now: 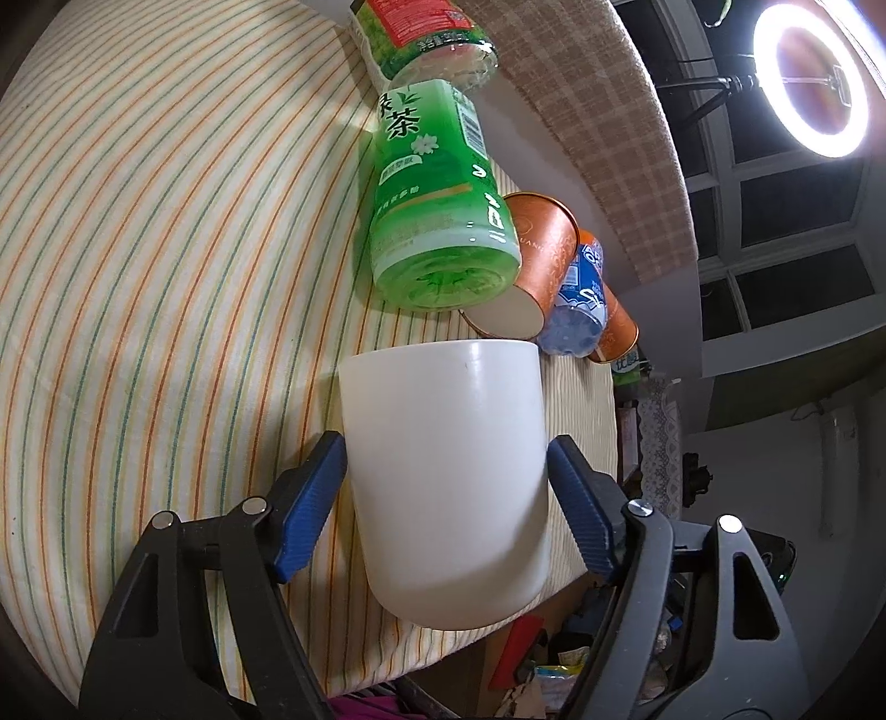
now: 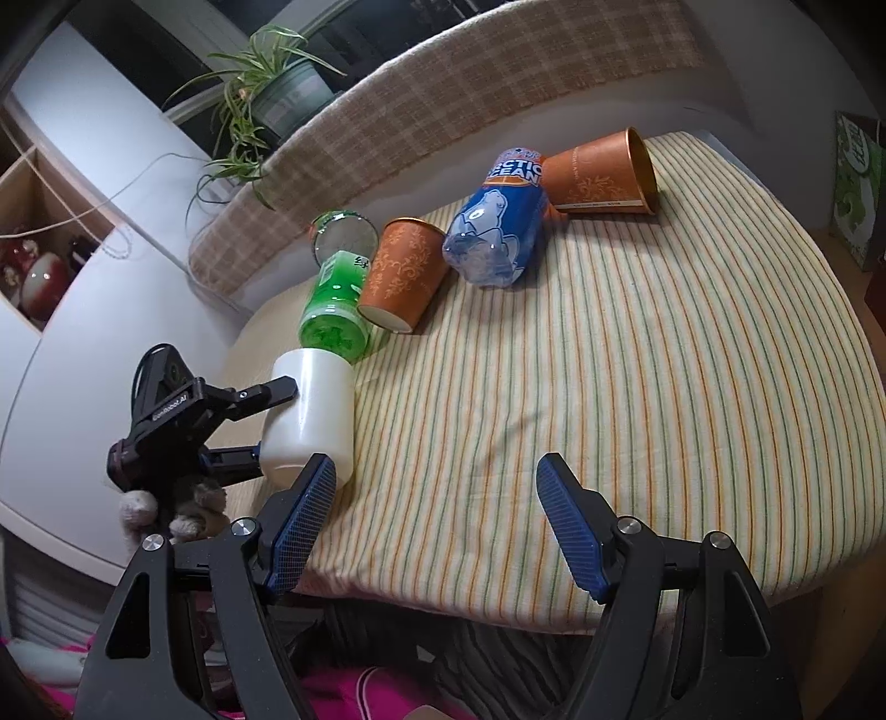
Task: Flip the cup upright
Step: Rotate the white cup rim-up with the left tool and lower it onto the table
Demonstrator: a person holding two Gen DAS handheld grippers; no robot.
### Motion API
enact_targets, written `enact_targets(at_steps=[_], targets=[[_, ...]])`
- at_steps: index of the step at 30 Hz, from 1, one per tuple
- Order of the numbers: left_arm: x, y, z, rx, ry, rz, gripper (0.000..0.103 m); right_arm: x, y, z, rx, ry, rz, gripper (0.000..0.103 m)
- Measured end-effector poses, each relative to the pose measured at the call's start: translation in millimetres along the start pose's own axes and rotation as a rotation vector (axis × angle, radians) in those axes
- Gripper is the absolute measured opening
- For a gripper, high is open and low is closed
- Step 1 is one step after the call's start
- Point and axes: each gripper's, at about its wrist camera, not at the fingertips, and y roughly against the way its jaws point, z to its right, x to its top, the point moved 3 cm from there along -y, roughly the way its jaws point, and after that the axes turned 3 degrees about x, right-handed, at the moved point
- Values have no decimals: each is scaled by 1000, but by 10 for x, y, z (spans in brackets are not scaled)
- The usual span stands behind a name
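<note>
Left jaws clamp white cup (image 1: pixel 443 476) | right jaws apart | blue bottle (image 2: pixel 498 221): "OCEAN"

Left hand-held gripper (image 1: pixel 447 487) clamped; right hand-held gripper (image 2: pixel 436 523) spread (holding nothing).

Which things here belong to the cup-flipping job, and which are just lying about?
In the job:
white cup, lying on its side
left tongs, closed on the white cup

Lying about:
right tongs, open and empty
green bottle
blue bottle
two orange cups
second green bottle
plant
striped cloth
</note>
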Motion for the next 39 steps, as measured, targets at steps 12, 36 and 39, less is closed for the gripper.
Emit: enact_targets(at_steps=[12,36,39], targets=[[-109,65,314,111,-190,83,76,-9,41,-15,-16,6,22,75],[-298,186,728,303,-496,294,74,-35,53,2,-29,11,32,75],[-299,158,745,314,-512,298,74,-34,58,18,-32,10,32,75]])
